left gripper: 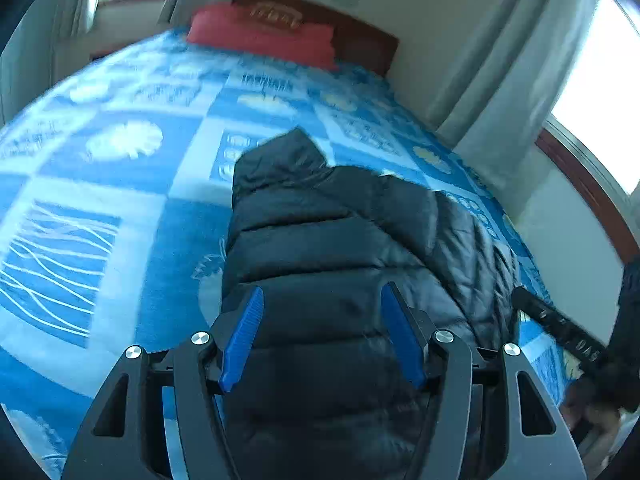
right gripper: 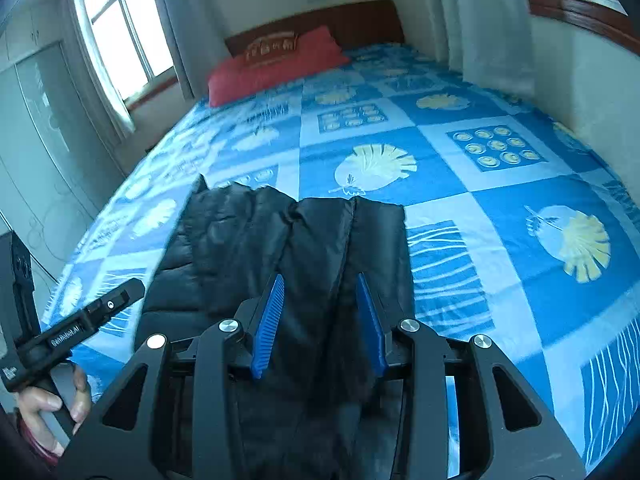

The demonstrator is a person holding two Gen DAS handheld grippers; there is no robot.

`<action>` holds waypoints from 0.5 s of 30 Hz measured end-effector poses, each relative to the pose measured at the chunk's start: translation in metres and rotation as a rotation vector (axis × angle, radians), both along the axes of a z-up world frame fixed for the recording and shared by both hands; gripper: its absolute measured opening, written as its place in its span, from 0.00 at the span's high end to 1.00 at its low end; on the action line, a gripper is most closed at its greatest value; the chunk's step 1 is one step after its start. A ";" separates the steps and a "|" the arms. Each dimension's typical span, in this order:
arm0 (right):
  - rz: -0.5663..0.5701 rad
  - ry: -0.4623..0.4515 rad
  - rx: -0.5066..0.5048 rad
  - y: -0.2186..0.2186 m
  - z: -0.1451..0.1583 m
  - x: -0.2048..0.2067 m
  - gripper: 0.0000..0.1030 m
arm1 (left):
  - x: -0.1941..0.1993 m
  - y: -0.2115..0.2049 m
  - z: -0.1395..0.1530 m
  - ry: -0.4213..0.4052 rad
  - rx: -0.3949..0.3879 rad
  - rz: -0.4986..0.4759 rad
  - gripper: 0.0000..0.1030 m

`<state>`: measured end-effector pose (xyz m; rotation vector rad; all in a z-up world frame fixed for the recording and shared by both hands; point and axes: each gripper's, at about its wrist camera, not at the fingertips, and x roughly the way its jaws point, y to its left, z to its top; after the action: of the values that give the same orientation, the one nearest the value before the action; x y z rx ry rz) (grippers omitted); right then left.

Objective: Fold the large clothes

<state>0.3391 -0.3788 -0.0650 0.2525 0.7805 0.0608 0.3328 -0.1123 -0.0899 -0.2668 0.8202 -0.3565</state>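
Now the black puffer jacket [left gripper: 332,248] lies near the bedspread's [left gripper: 120,184] foot edge. Left gripper [left gripper: 322,300] gapes wide above it. Right gripper [right gripper: 320,292] stands narrower, pads apparently clear of fabric.

bed [right gripper: 460,184] blue patterned cover | red pillow [right gripper: 276,66] | wooden headboard [right gripper: 360,20] | pale walls | curtained windows [right gripper: 120,28], daylight

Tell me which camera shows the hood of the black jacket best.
The left wrist view: the hood lies in full outline at the far end of the black puffer jacket on the blue bedspread. The right wrist view shows only folded jacket panels, no clear hood.
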 end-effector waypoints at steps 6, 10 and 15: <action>0.003 0.089 0.016 -0.005 -0.048 0.024 0.65 | 0.016 -0.011 -0.031 0.040 0.027 0.032 0.38; -0.002 0.104 0.058 -0.008 -0.066 0.032 0.65 | 0.024 -0.018 -0.042 0.067 0.048 0.050 0.38; -0.011 0.074 0.060 -0.007 -0.075 0.030 0.65 | 0.028 -0.020 -0.053 0.065 0.059 0.061 0.37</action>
<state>0.3686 -0.3855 -0.1401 0.3170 0.8516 0.0651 0.3605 -0.1319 -0.1434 -0.2486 0.8830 -0.2667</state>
